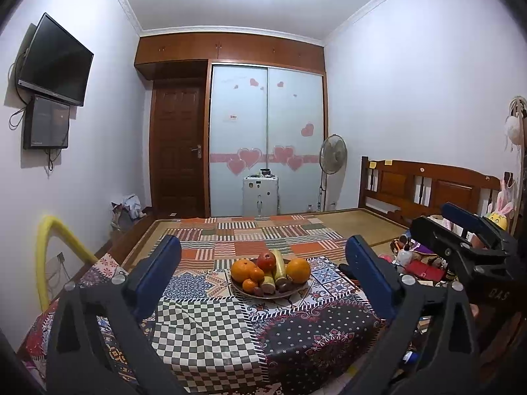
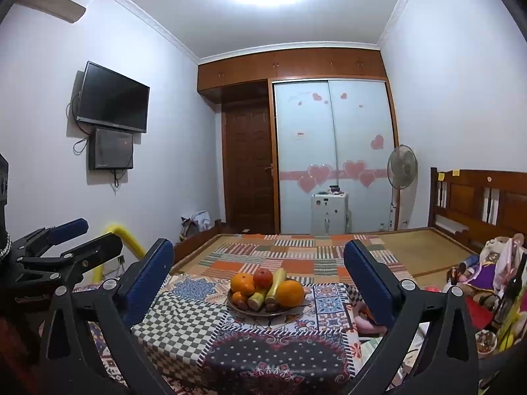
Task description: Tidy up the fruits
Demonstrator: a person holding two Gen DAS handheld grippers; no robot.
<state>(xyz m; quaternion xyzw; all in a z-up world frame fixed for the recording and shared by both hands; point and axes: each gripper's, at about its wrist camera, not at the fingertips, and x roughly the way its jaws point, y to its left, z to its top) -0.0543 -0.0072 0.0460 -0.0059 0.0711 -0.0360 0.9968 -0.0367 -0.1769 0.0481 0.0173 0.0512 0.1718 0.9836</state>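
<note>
Left wrist view: fruit plate [image 1: 245, 291] centred on my tabletop [image 1: 210, 339].
Left tool [image 1: 263, 273] and right tool [image 2: 258, 271] both wide, holding nothing, short of the fruit.

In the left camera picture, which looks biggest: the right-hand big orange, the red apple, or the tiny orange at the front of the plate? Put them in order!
1. Big orange
2. Red apple, though it sits farther back, so that is unsure
3. Tiny orange

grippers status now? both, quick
Left gripper: open, holding nothing.
Right gripper: open, holding nothing.
</note>
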